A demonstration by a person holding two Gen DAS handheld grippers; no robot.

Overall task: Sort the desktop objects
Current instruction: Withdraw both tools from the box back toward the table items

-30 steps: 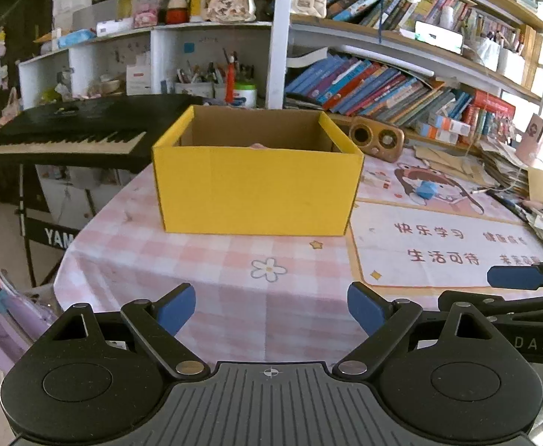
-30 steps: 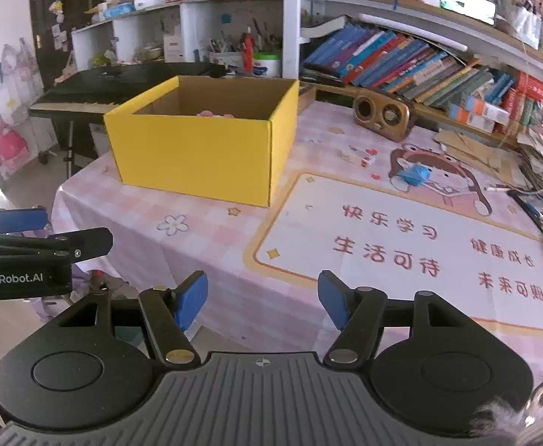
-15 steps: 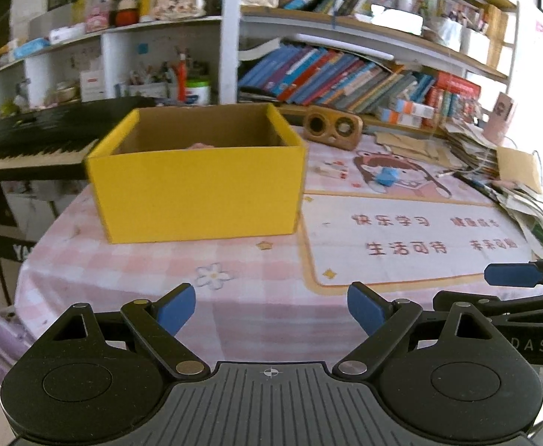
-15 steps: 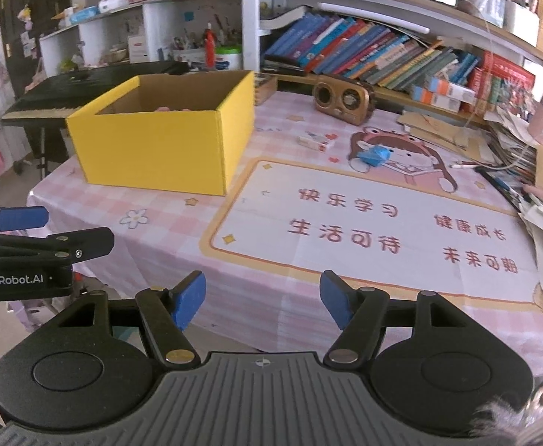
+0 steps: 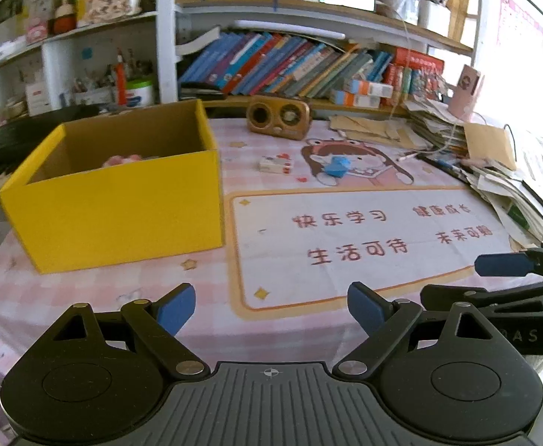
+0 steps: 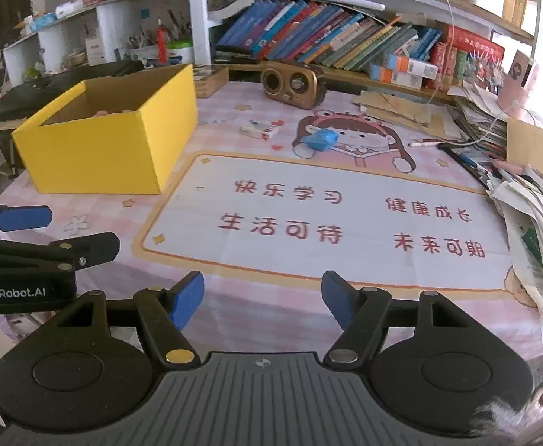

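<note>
Blue-padded black left gripper (image 5: 271, 306), nearest item, fingers spread wide and holding nothing, poised over the near edge of the table (image 5: 85, 297). Right gripper (image 6: 263, 295), same make, likewise spread and empty, alongside to the right and also at the near edge. Pink checked tablecloth (image 6: 96, 215) under both. Printed mat (image 6: 346, 219) with red characters and a cartoon girl, middle ground, right of centre. Yellow cardboard box (image 5: 122, 200), open-topped, middle ground on the left, its right wall just beside the mat's left edge; something pink lies inside, too hidden to name. Small white packet (image 6: 259, 131), lying flat on the cloth beyond the mat's far left corner, near the box's far right corner. Blue crumpled item (image 6: 321, 139), on the cartoon girl, just right of the packet and apart from it. Brown speaker (image 6: 294, 83), far side of the table. Paper stack (image 6: 524, 200), right edge. Bookshelf (image 6: 327, 41), behind the table. Judgement: the two small loose pieces appear next for the box, and neither gripper has reached them. Handling note: approach the chosen piece from above with the fingers straddling its short side, close squarely, lift well over the box's rim before releasing, and avoid dragging the mat.
</note>
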